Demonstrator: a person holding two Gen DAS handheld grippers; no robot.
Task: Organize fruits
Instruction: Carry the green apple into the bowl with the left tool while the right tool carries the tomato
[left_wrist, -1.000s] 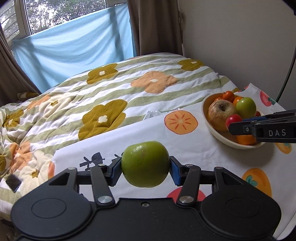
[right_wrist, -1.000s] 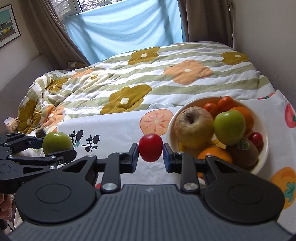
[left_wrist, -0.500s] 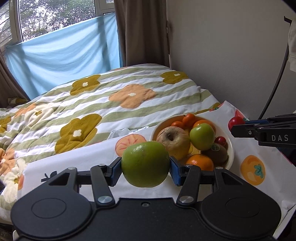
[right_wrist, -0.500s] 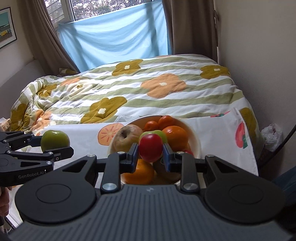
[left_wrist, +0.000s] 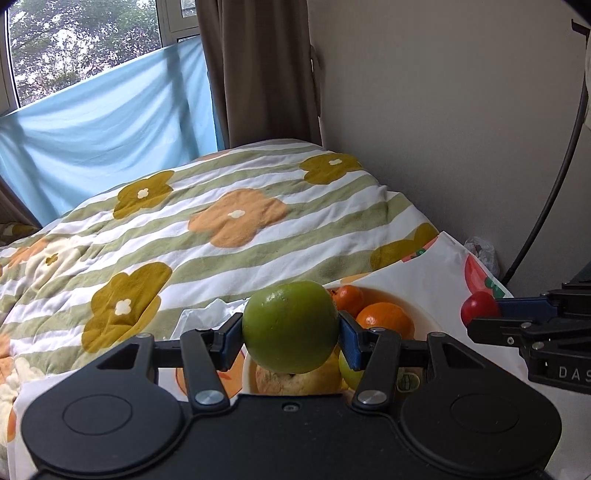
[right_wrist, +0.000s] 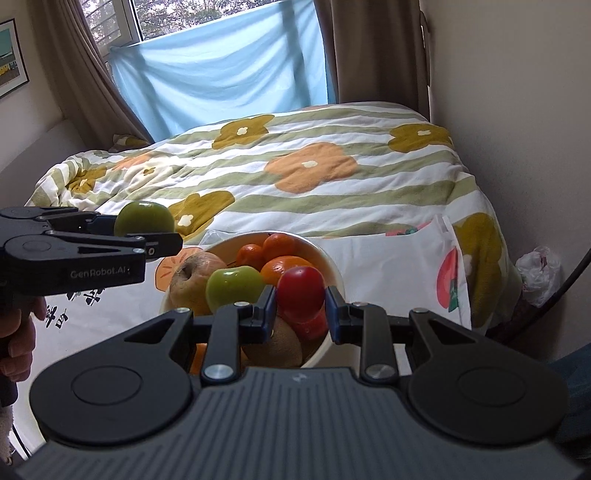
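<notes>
Left tongs (left_wrist: 290, 338): clamped across the widest part of a green fruit (left_wrist: 290, 326), held in the air above the near side of the bowl (right_wrist: 328, 264).
Right tongs (right_wrist: 300, 312): clamped on a small red fruit (right_wrist: 301, 291), also over the bowl.
Handling: both look firm, smooth and round, so likely to roll; gripping at the middle seems safest, with gentle pressure on the small one.
Bowl: already heaped with a yellowish apple (right_wrist: 194, 277), a green apple (right_wrist: 234, 288), oranges (right_wrist: 286, 267) and a kiwi (right_wrist: 273, 347).
Beyond: fruit-print cloth (right_wrist: 388, 273), then the bed's flowered quilt (right_wrist: 314, 173).

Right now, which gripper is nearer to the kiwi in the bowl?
Right. The right gripper, holding a red tomato, hangs directly above the kiwi. The left gripper, holding a green fruit, sits beyond the bowl's left rim.
</notes>
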